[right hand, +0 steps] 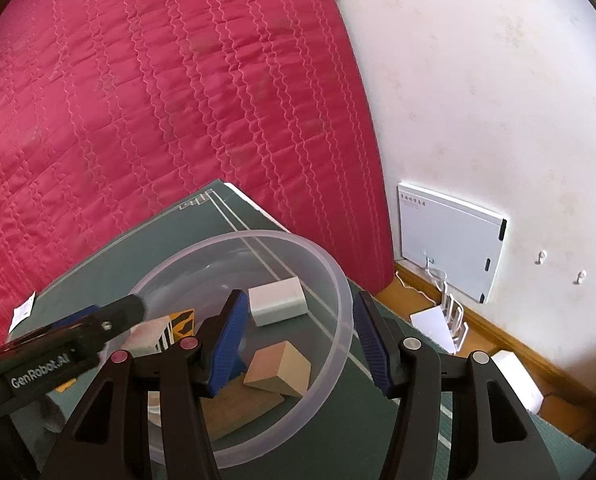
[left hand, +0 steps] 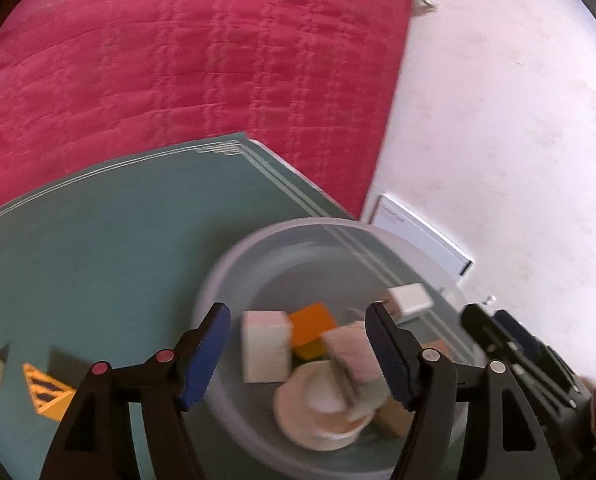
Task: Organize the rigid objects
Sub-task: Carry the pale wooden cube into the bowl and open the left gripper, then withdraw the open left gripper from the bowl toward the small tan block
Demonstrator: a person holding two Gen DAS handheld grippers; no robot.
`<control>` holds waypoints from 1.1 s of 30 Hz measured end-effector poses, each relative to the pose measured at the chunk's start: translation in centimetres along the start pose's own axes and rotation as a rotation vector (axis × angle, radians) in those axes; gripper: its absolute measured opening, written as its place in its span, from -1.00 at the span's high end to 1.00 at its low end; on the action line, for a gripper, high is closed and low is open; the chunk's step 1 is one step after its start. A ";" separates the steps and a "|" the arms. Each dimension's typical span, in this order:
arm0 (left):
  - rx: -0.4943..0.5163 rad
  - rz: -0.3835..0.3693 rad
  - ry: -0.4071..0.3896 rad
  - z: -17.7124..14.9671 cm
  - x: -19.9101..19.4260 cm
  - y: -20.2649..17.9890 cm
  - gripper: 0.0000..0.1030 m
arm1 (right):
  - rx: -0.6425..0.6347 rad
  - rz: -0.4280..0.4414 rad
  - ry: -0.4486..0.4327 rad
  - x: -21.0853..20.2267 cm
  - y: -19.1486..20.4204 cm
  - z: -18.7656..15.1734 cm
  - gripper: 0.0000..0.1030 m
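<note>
Left hand-held gripper [left hand: 298, 354]: jaws apart, empty, above bowl [left hand: 218, 280].
Right hand-held gripper [right hand: 296, 342]: part-open, straddling bowl rim, pads apart from it.

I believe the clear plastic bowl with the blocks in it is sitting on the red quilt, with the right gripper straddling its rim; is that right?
Not quite: the clear plastic bowl sits on the green mat, with the red quilt behind it. The right wrist view shows this. The right gripper does straddle its rim.

I'm working in a home bedroom. A bed under a quilted crimson bedspread [right hand: 158, 100] fills the view beside a white plastered wall [right hand: 498, 80]. Wooden skirting [right hand: 510, 344] runs along its foot.
</note>
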State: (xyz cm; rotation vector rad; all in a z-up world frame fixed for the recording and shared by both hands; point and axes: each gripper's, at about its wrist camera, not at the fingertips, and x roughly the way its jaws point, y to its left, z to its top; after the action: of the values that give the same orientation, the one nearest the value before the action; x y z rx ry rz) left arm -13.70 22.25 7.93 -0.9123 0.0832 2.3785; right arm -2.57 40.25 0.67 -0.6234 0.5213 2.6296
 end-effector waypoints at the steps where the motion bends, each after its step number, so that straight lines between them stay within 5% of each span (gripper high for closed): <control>1: -0.008 0.015 -0.003 -0.1 -0.2 0.4 -0.42 | 0.001 0.000 0.001 0.1 0.0 0.0 -0.09; 10: 0.010 0.071 -0.052 -1.0 -2.8 1.8 -0.68 | -0.009 0.014 -0.009 -0.2 0.1 0.0 -0.09; 24: 0.014 0.221 -0.050 -2.4 -3.6 3.6 -0.73 | -0.232 0.252 0.003 -1.4 5.2 -1.5 -0.39; 33: -0.075 0.267 -0.031 -2.6 -4.0 6.4 -0.75 | -0.202 0.239 0.154 1.8 4.8 -1.6 -0.44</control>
State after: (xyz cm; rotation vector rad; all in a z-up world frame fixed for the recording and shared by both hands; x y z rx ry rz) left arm -13.23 14.27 7.59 -0.9498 0.1098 2.6570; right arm -5.59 35.98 -0.28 -0.8808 0.3975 2.8994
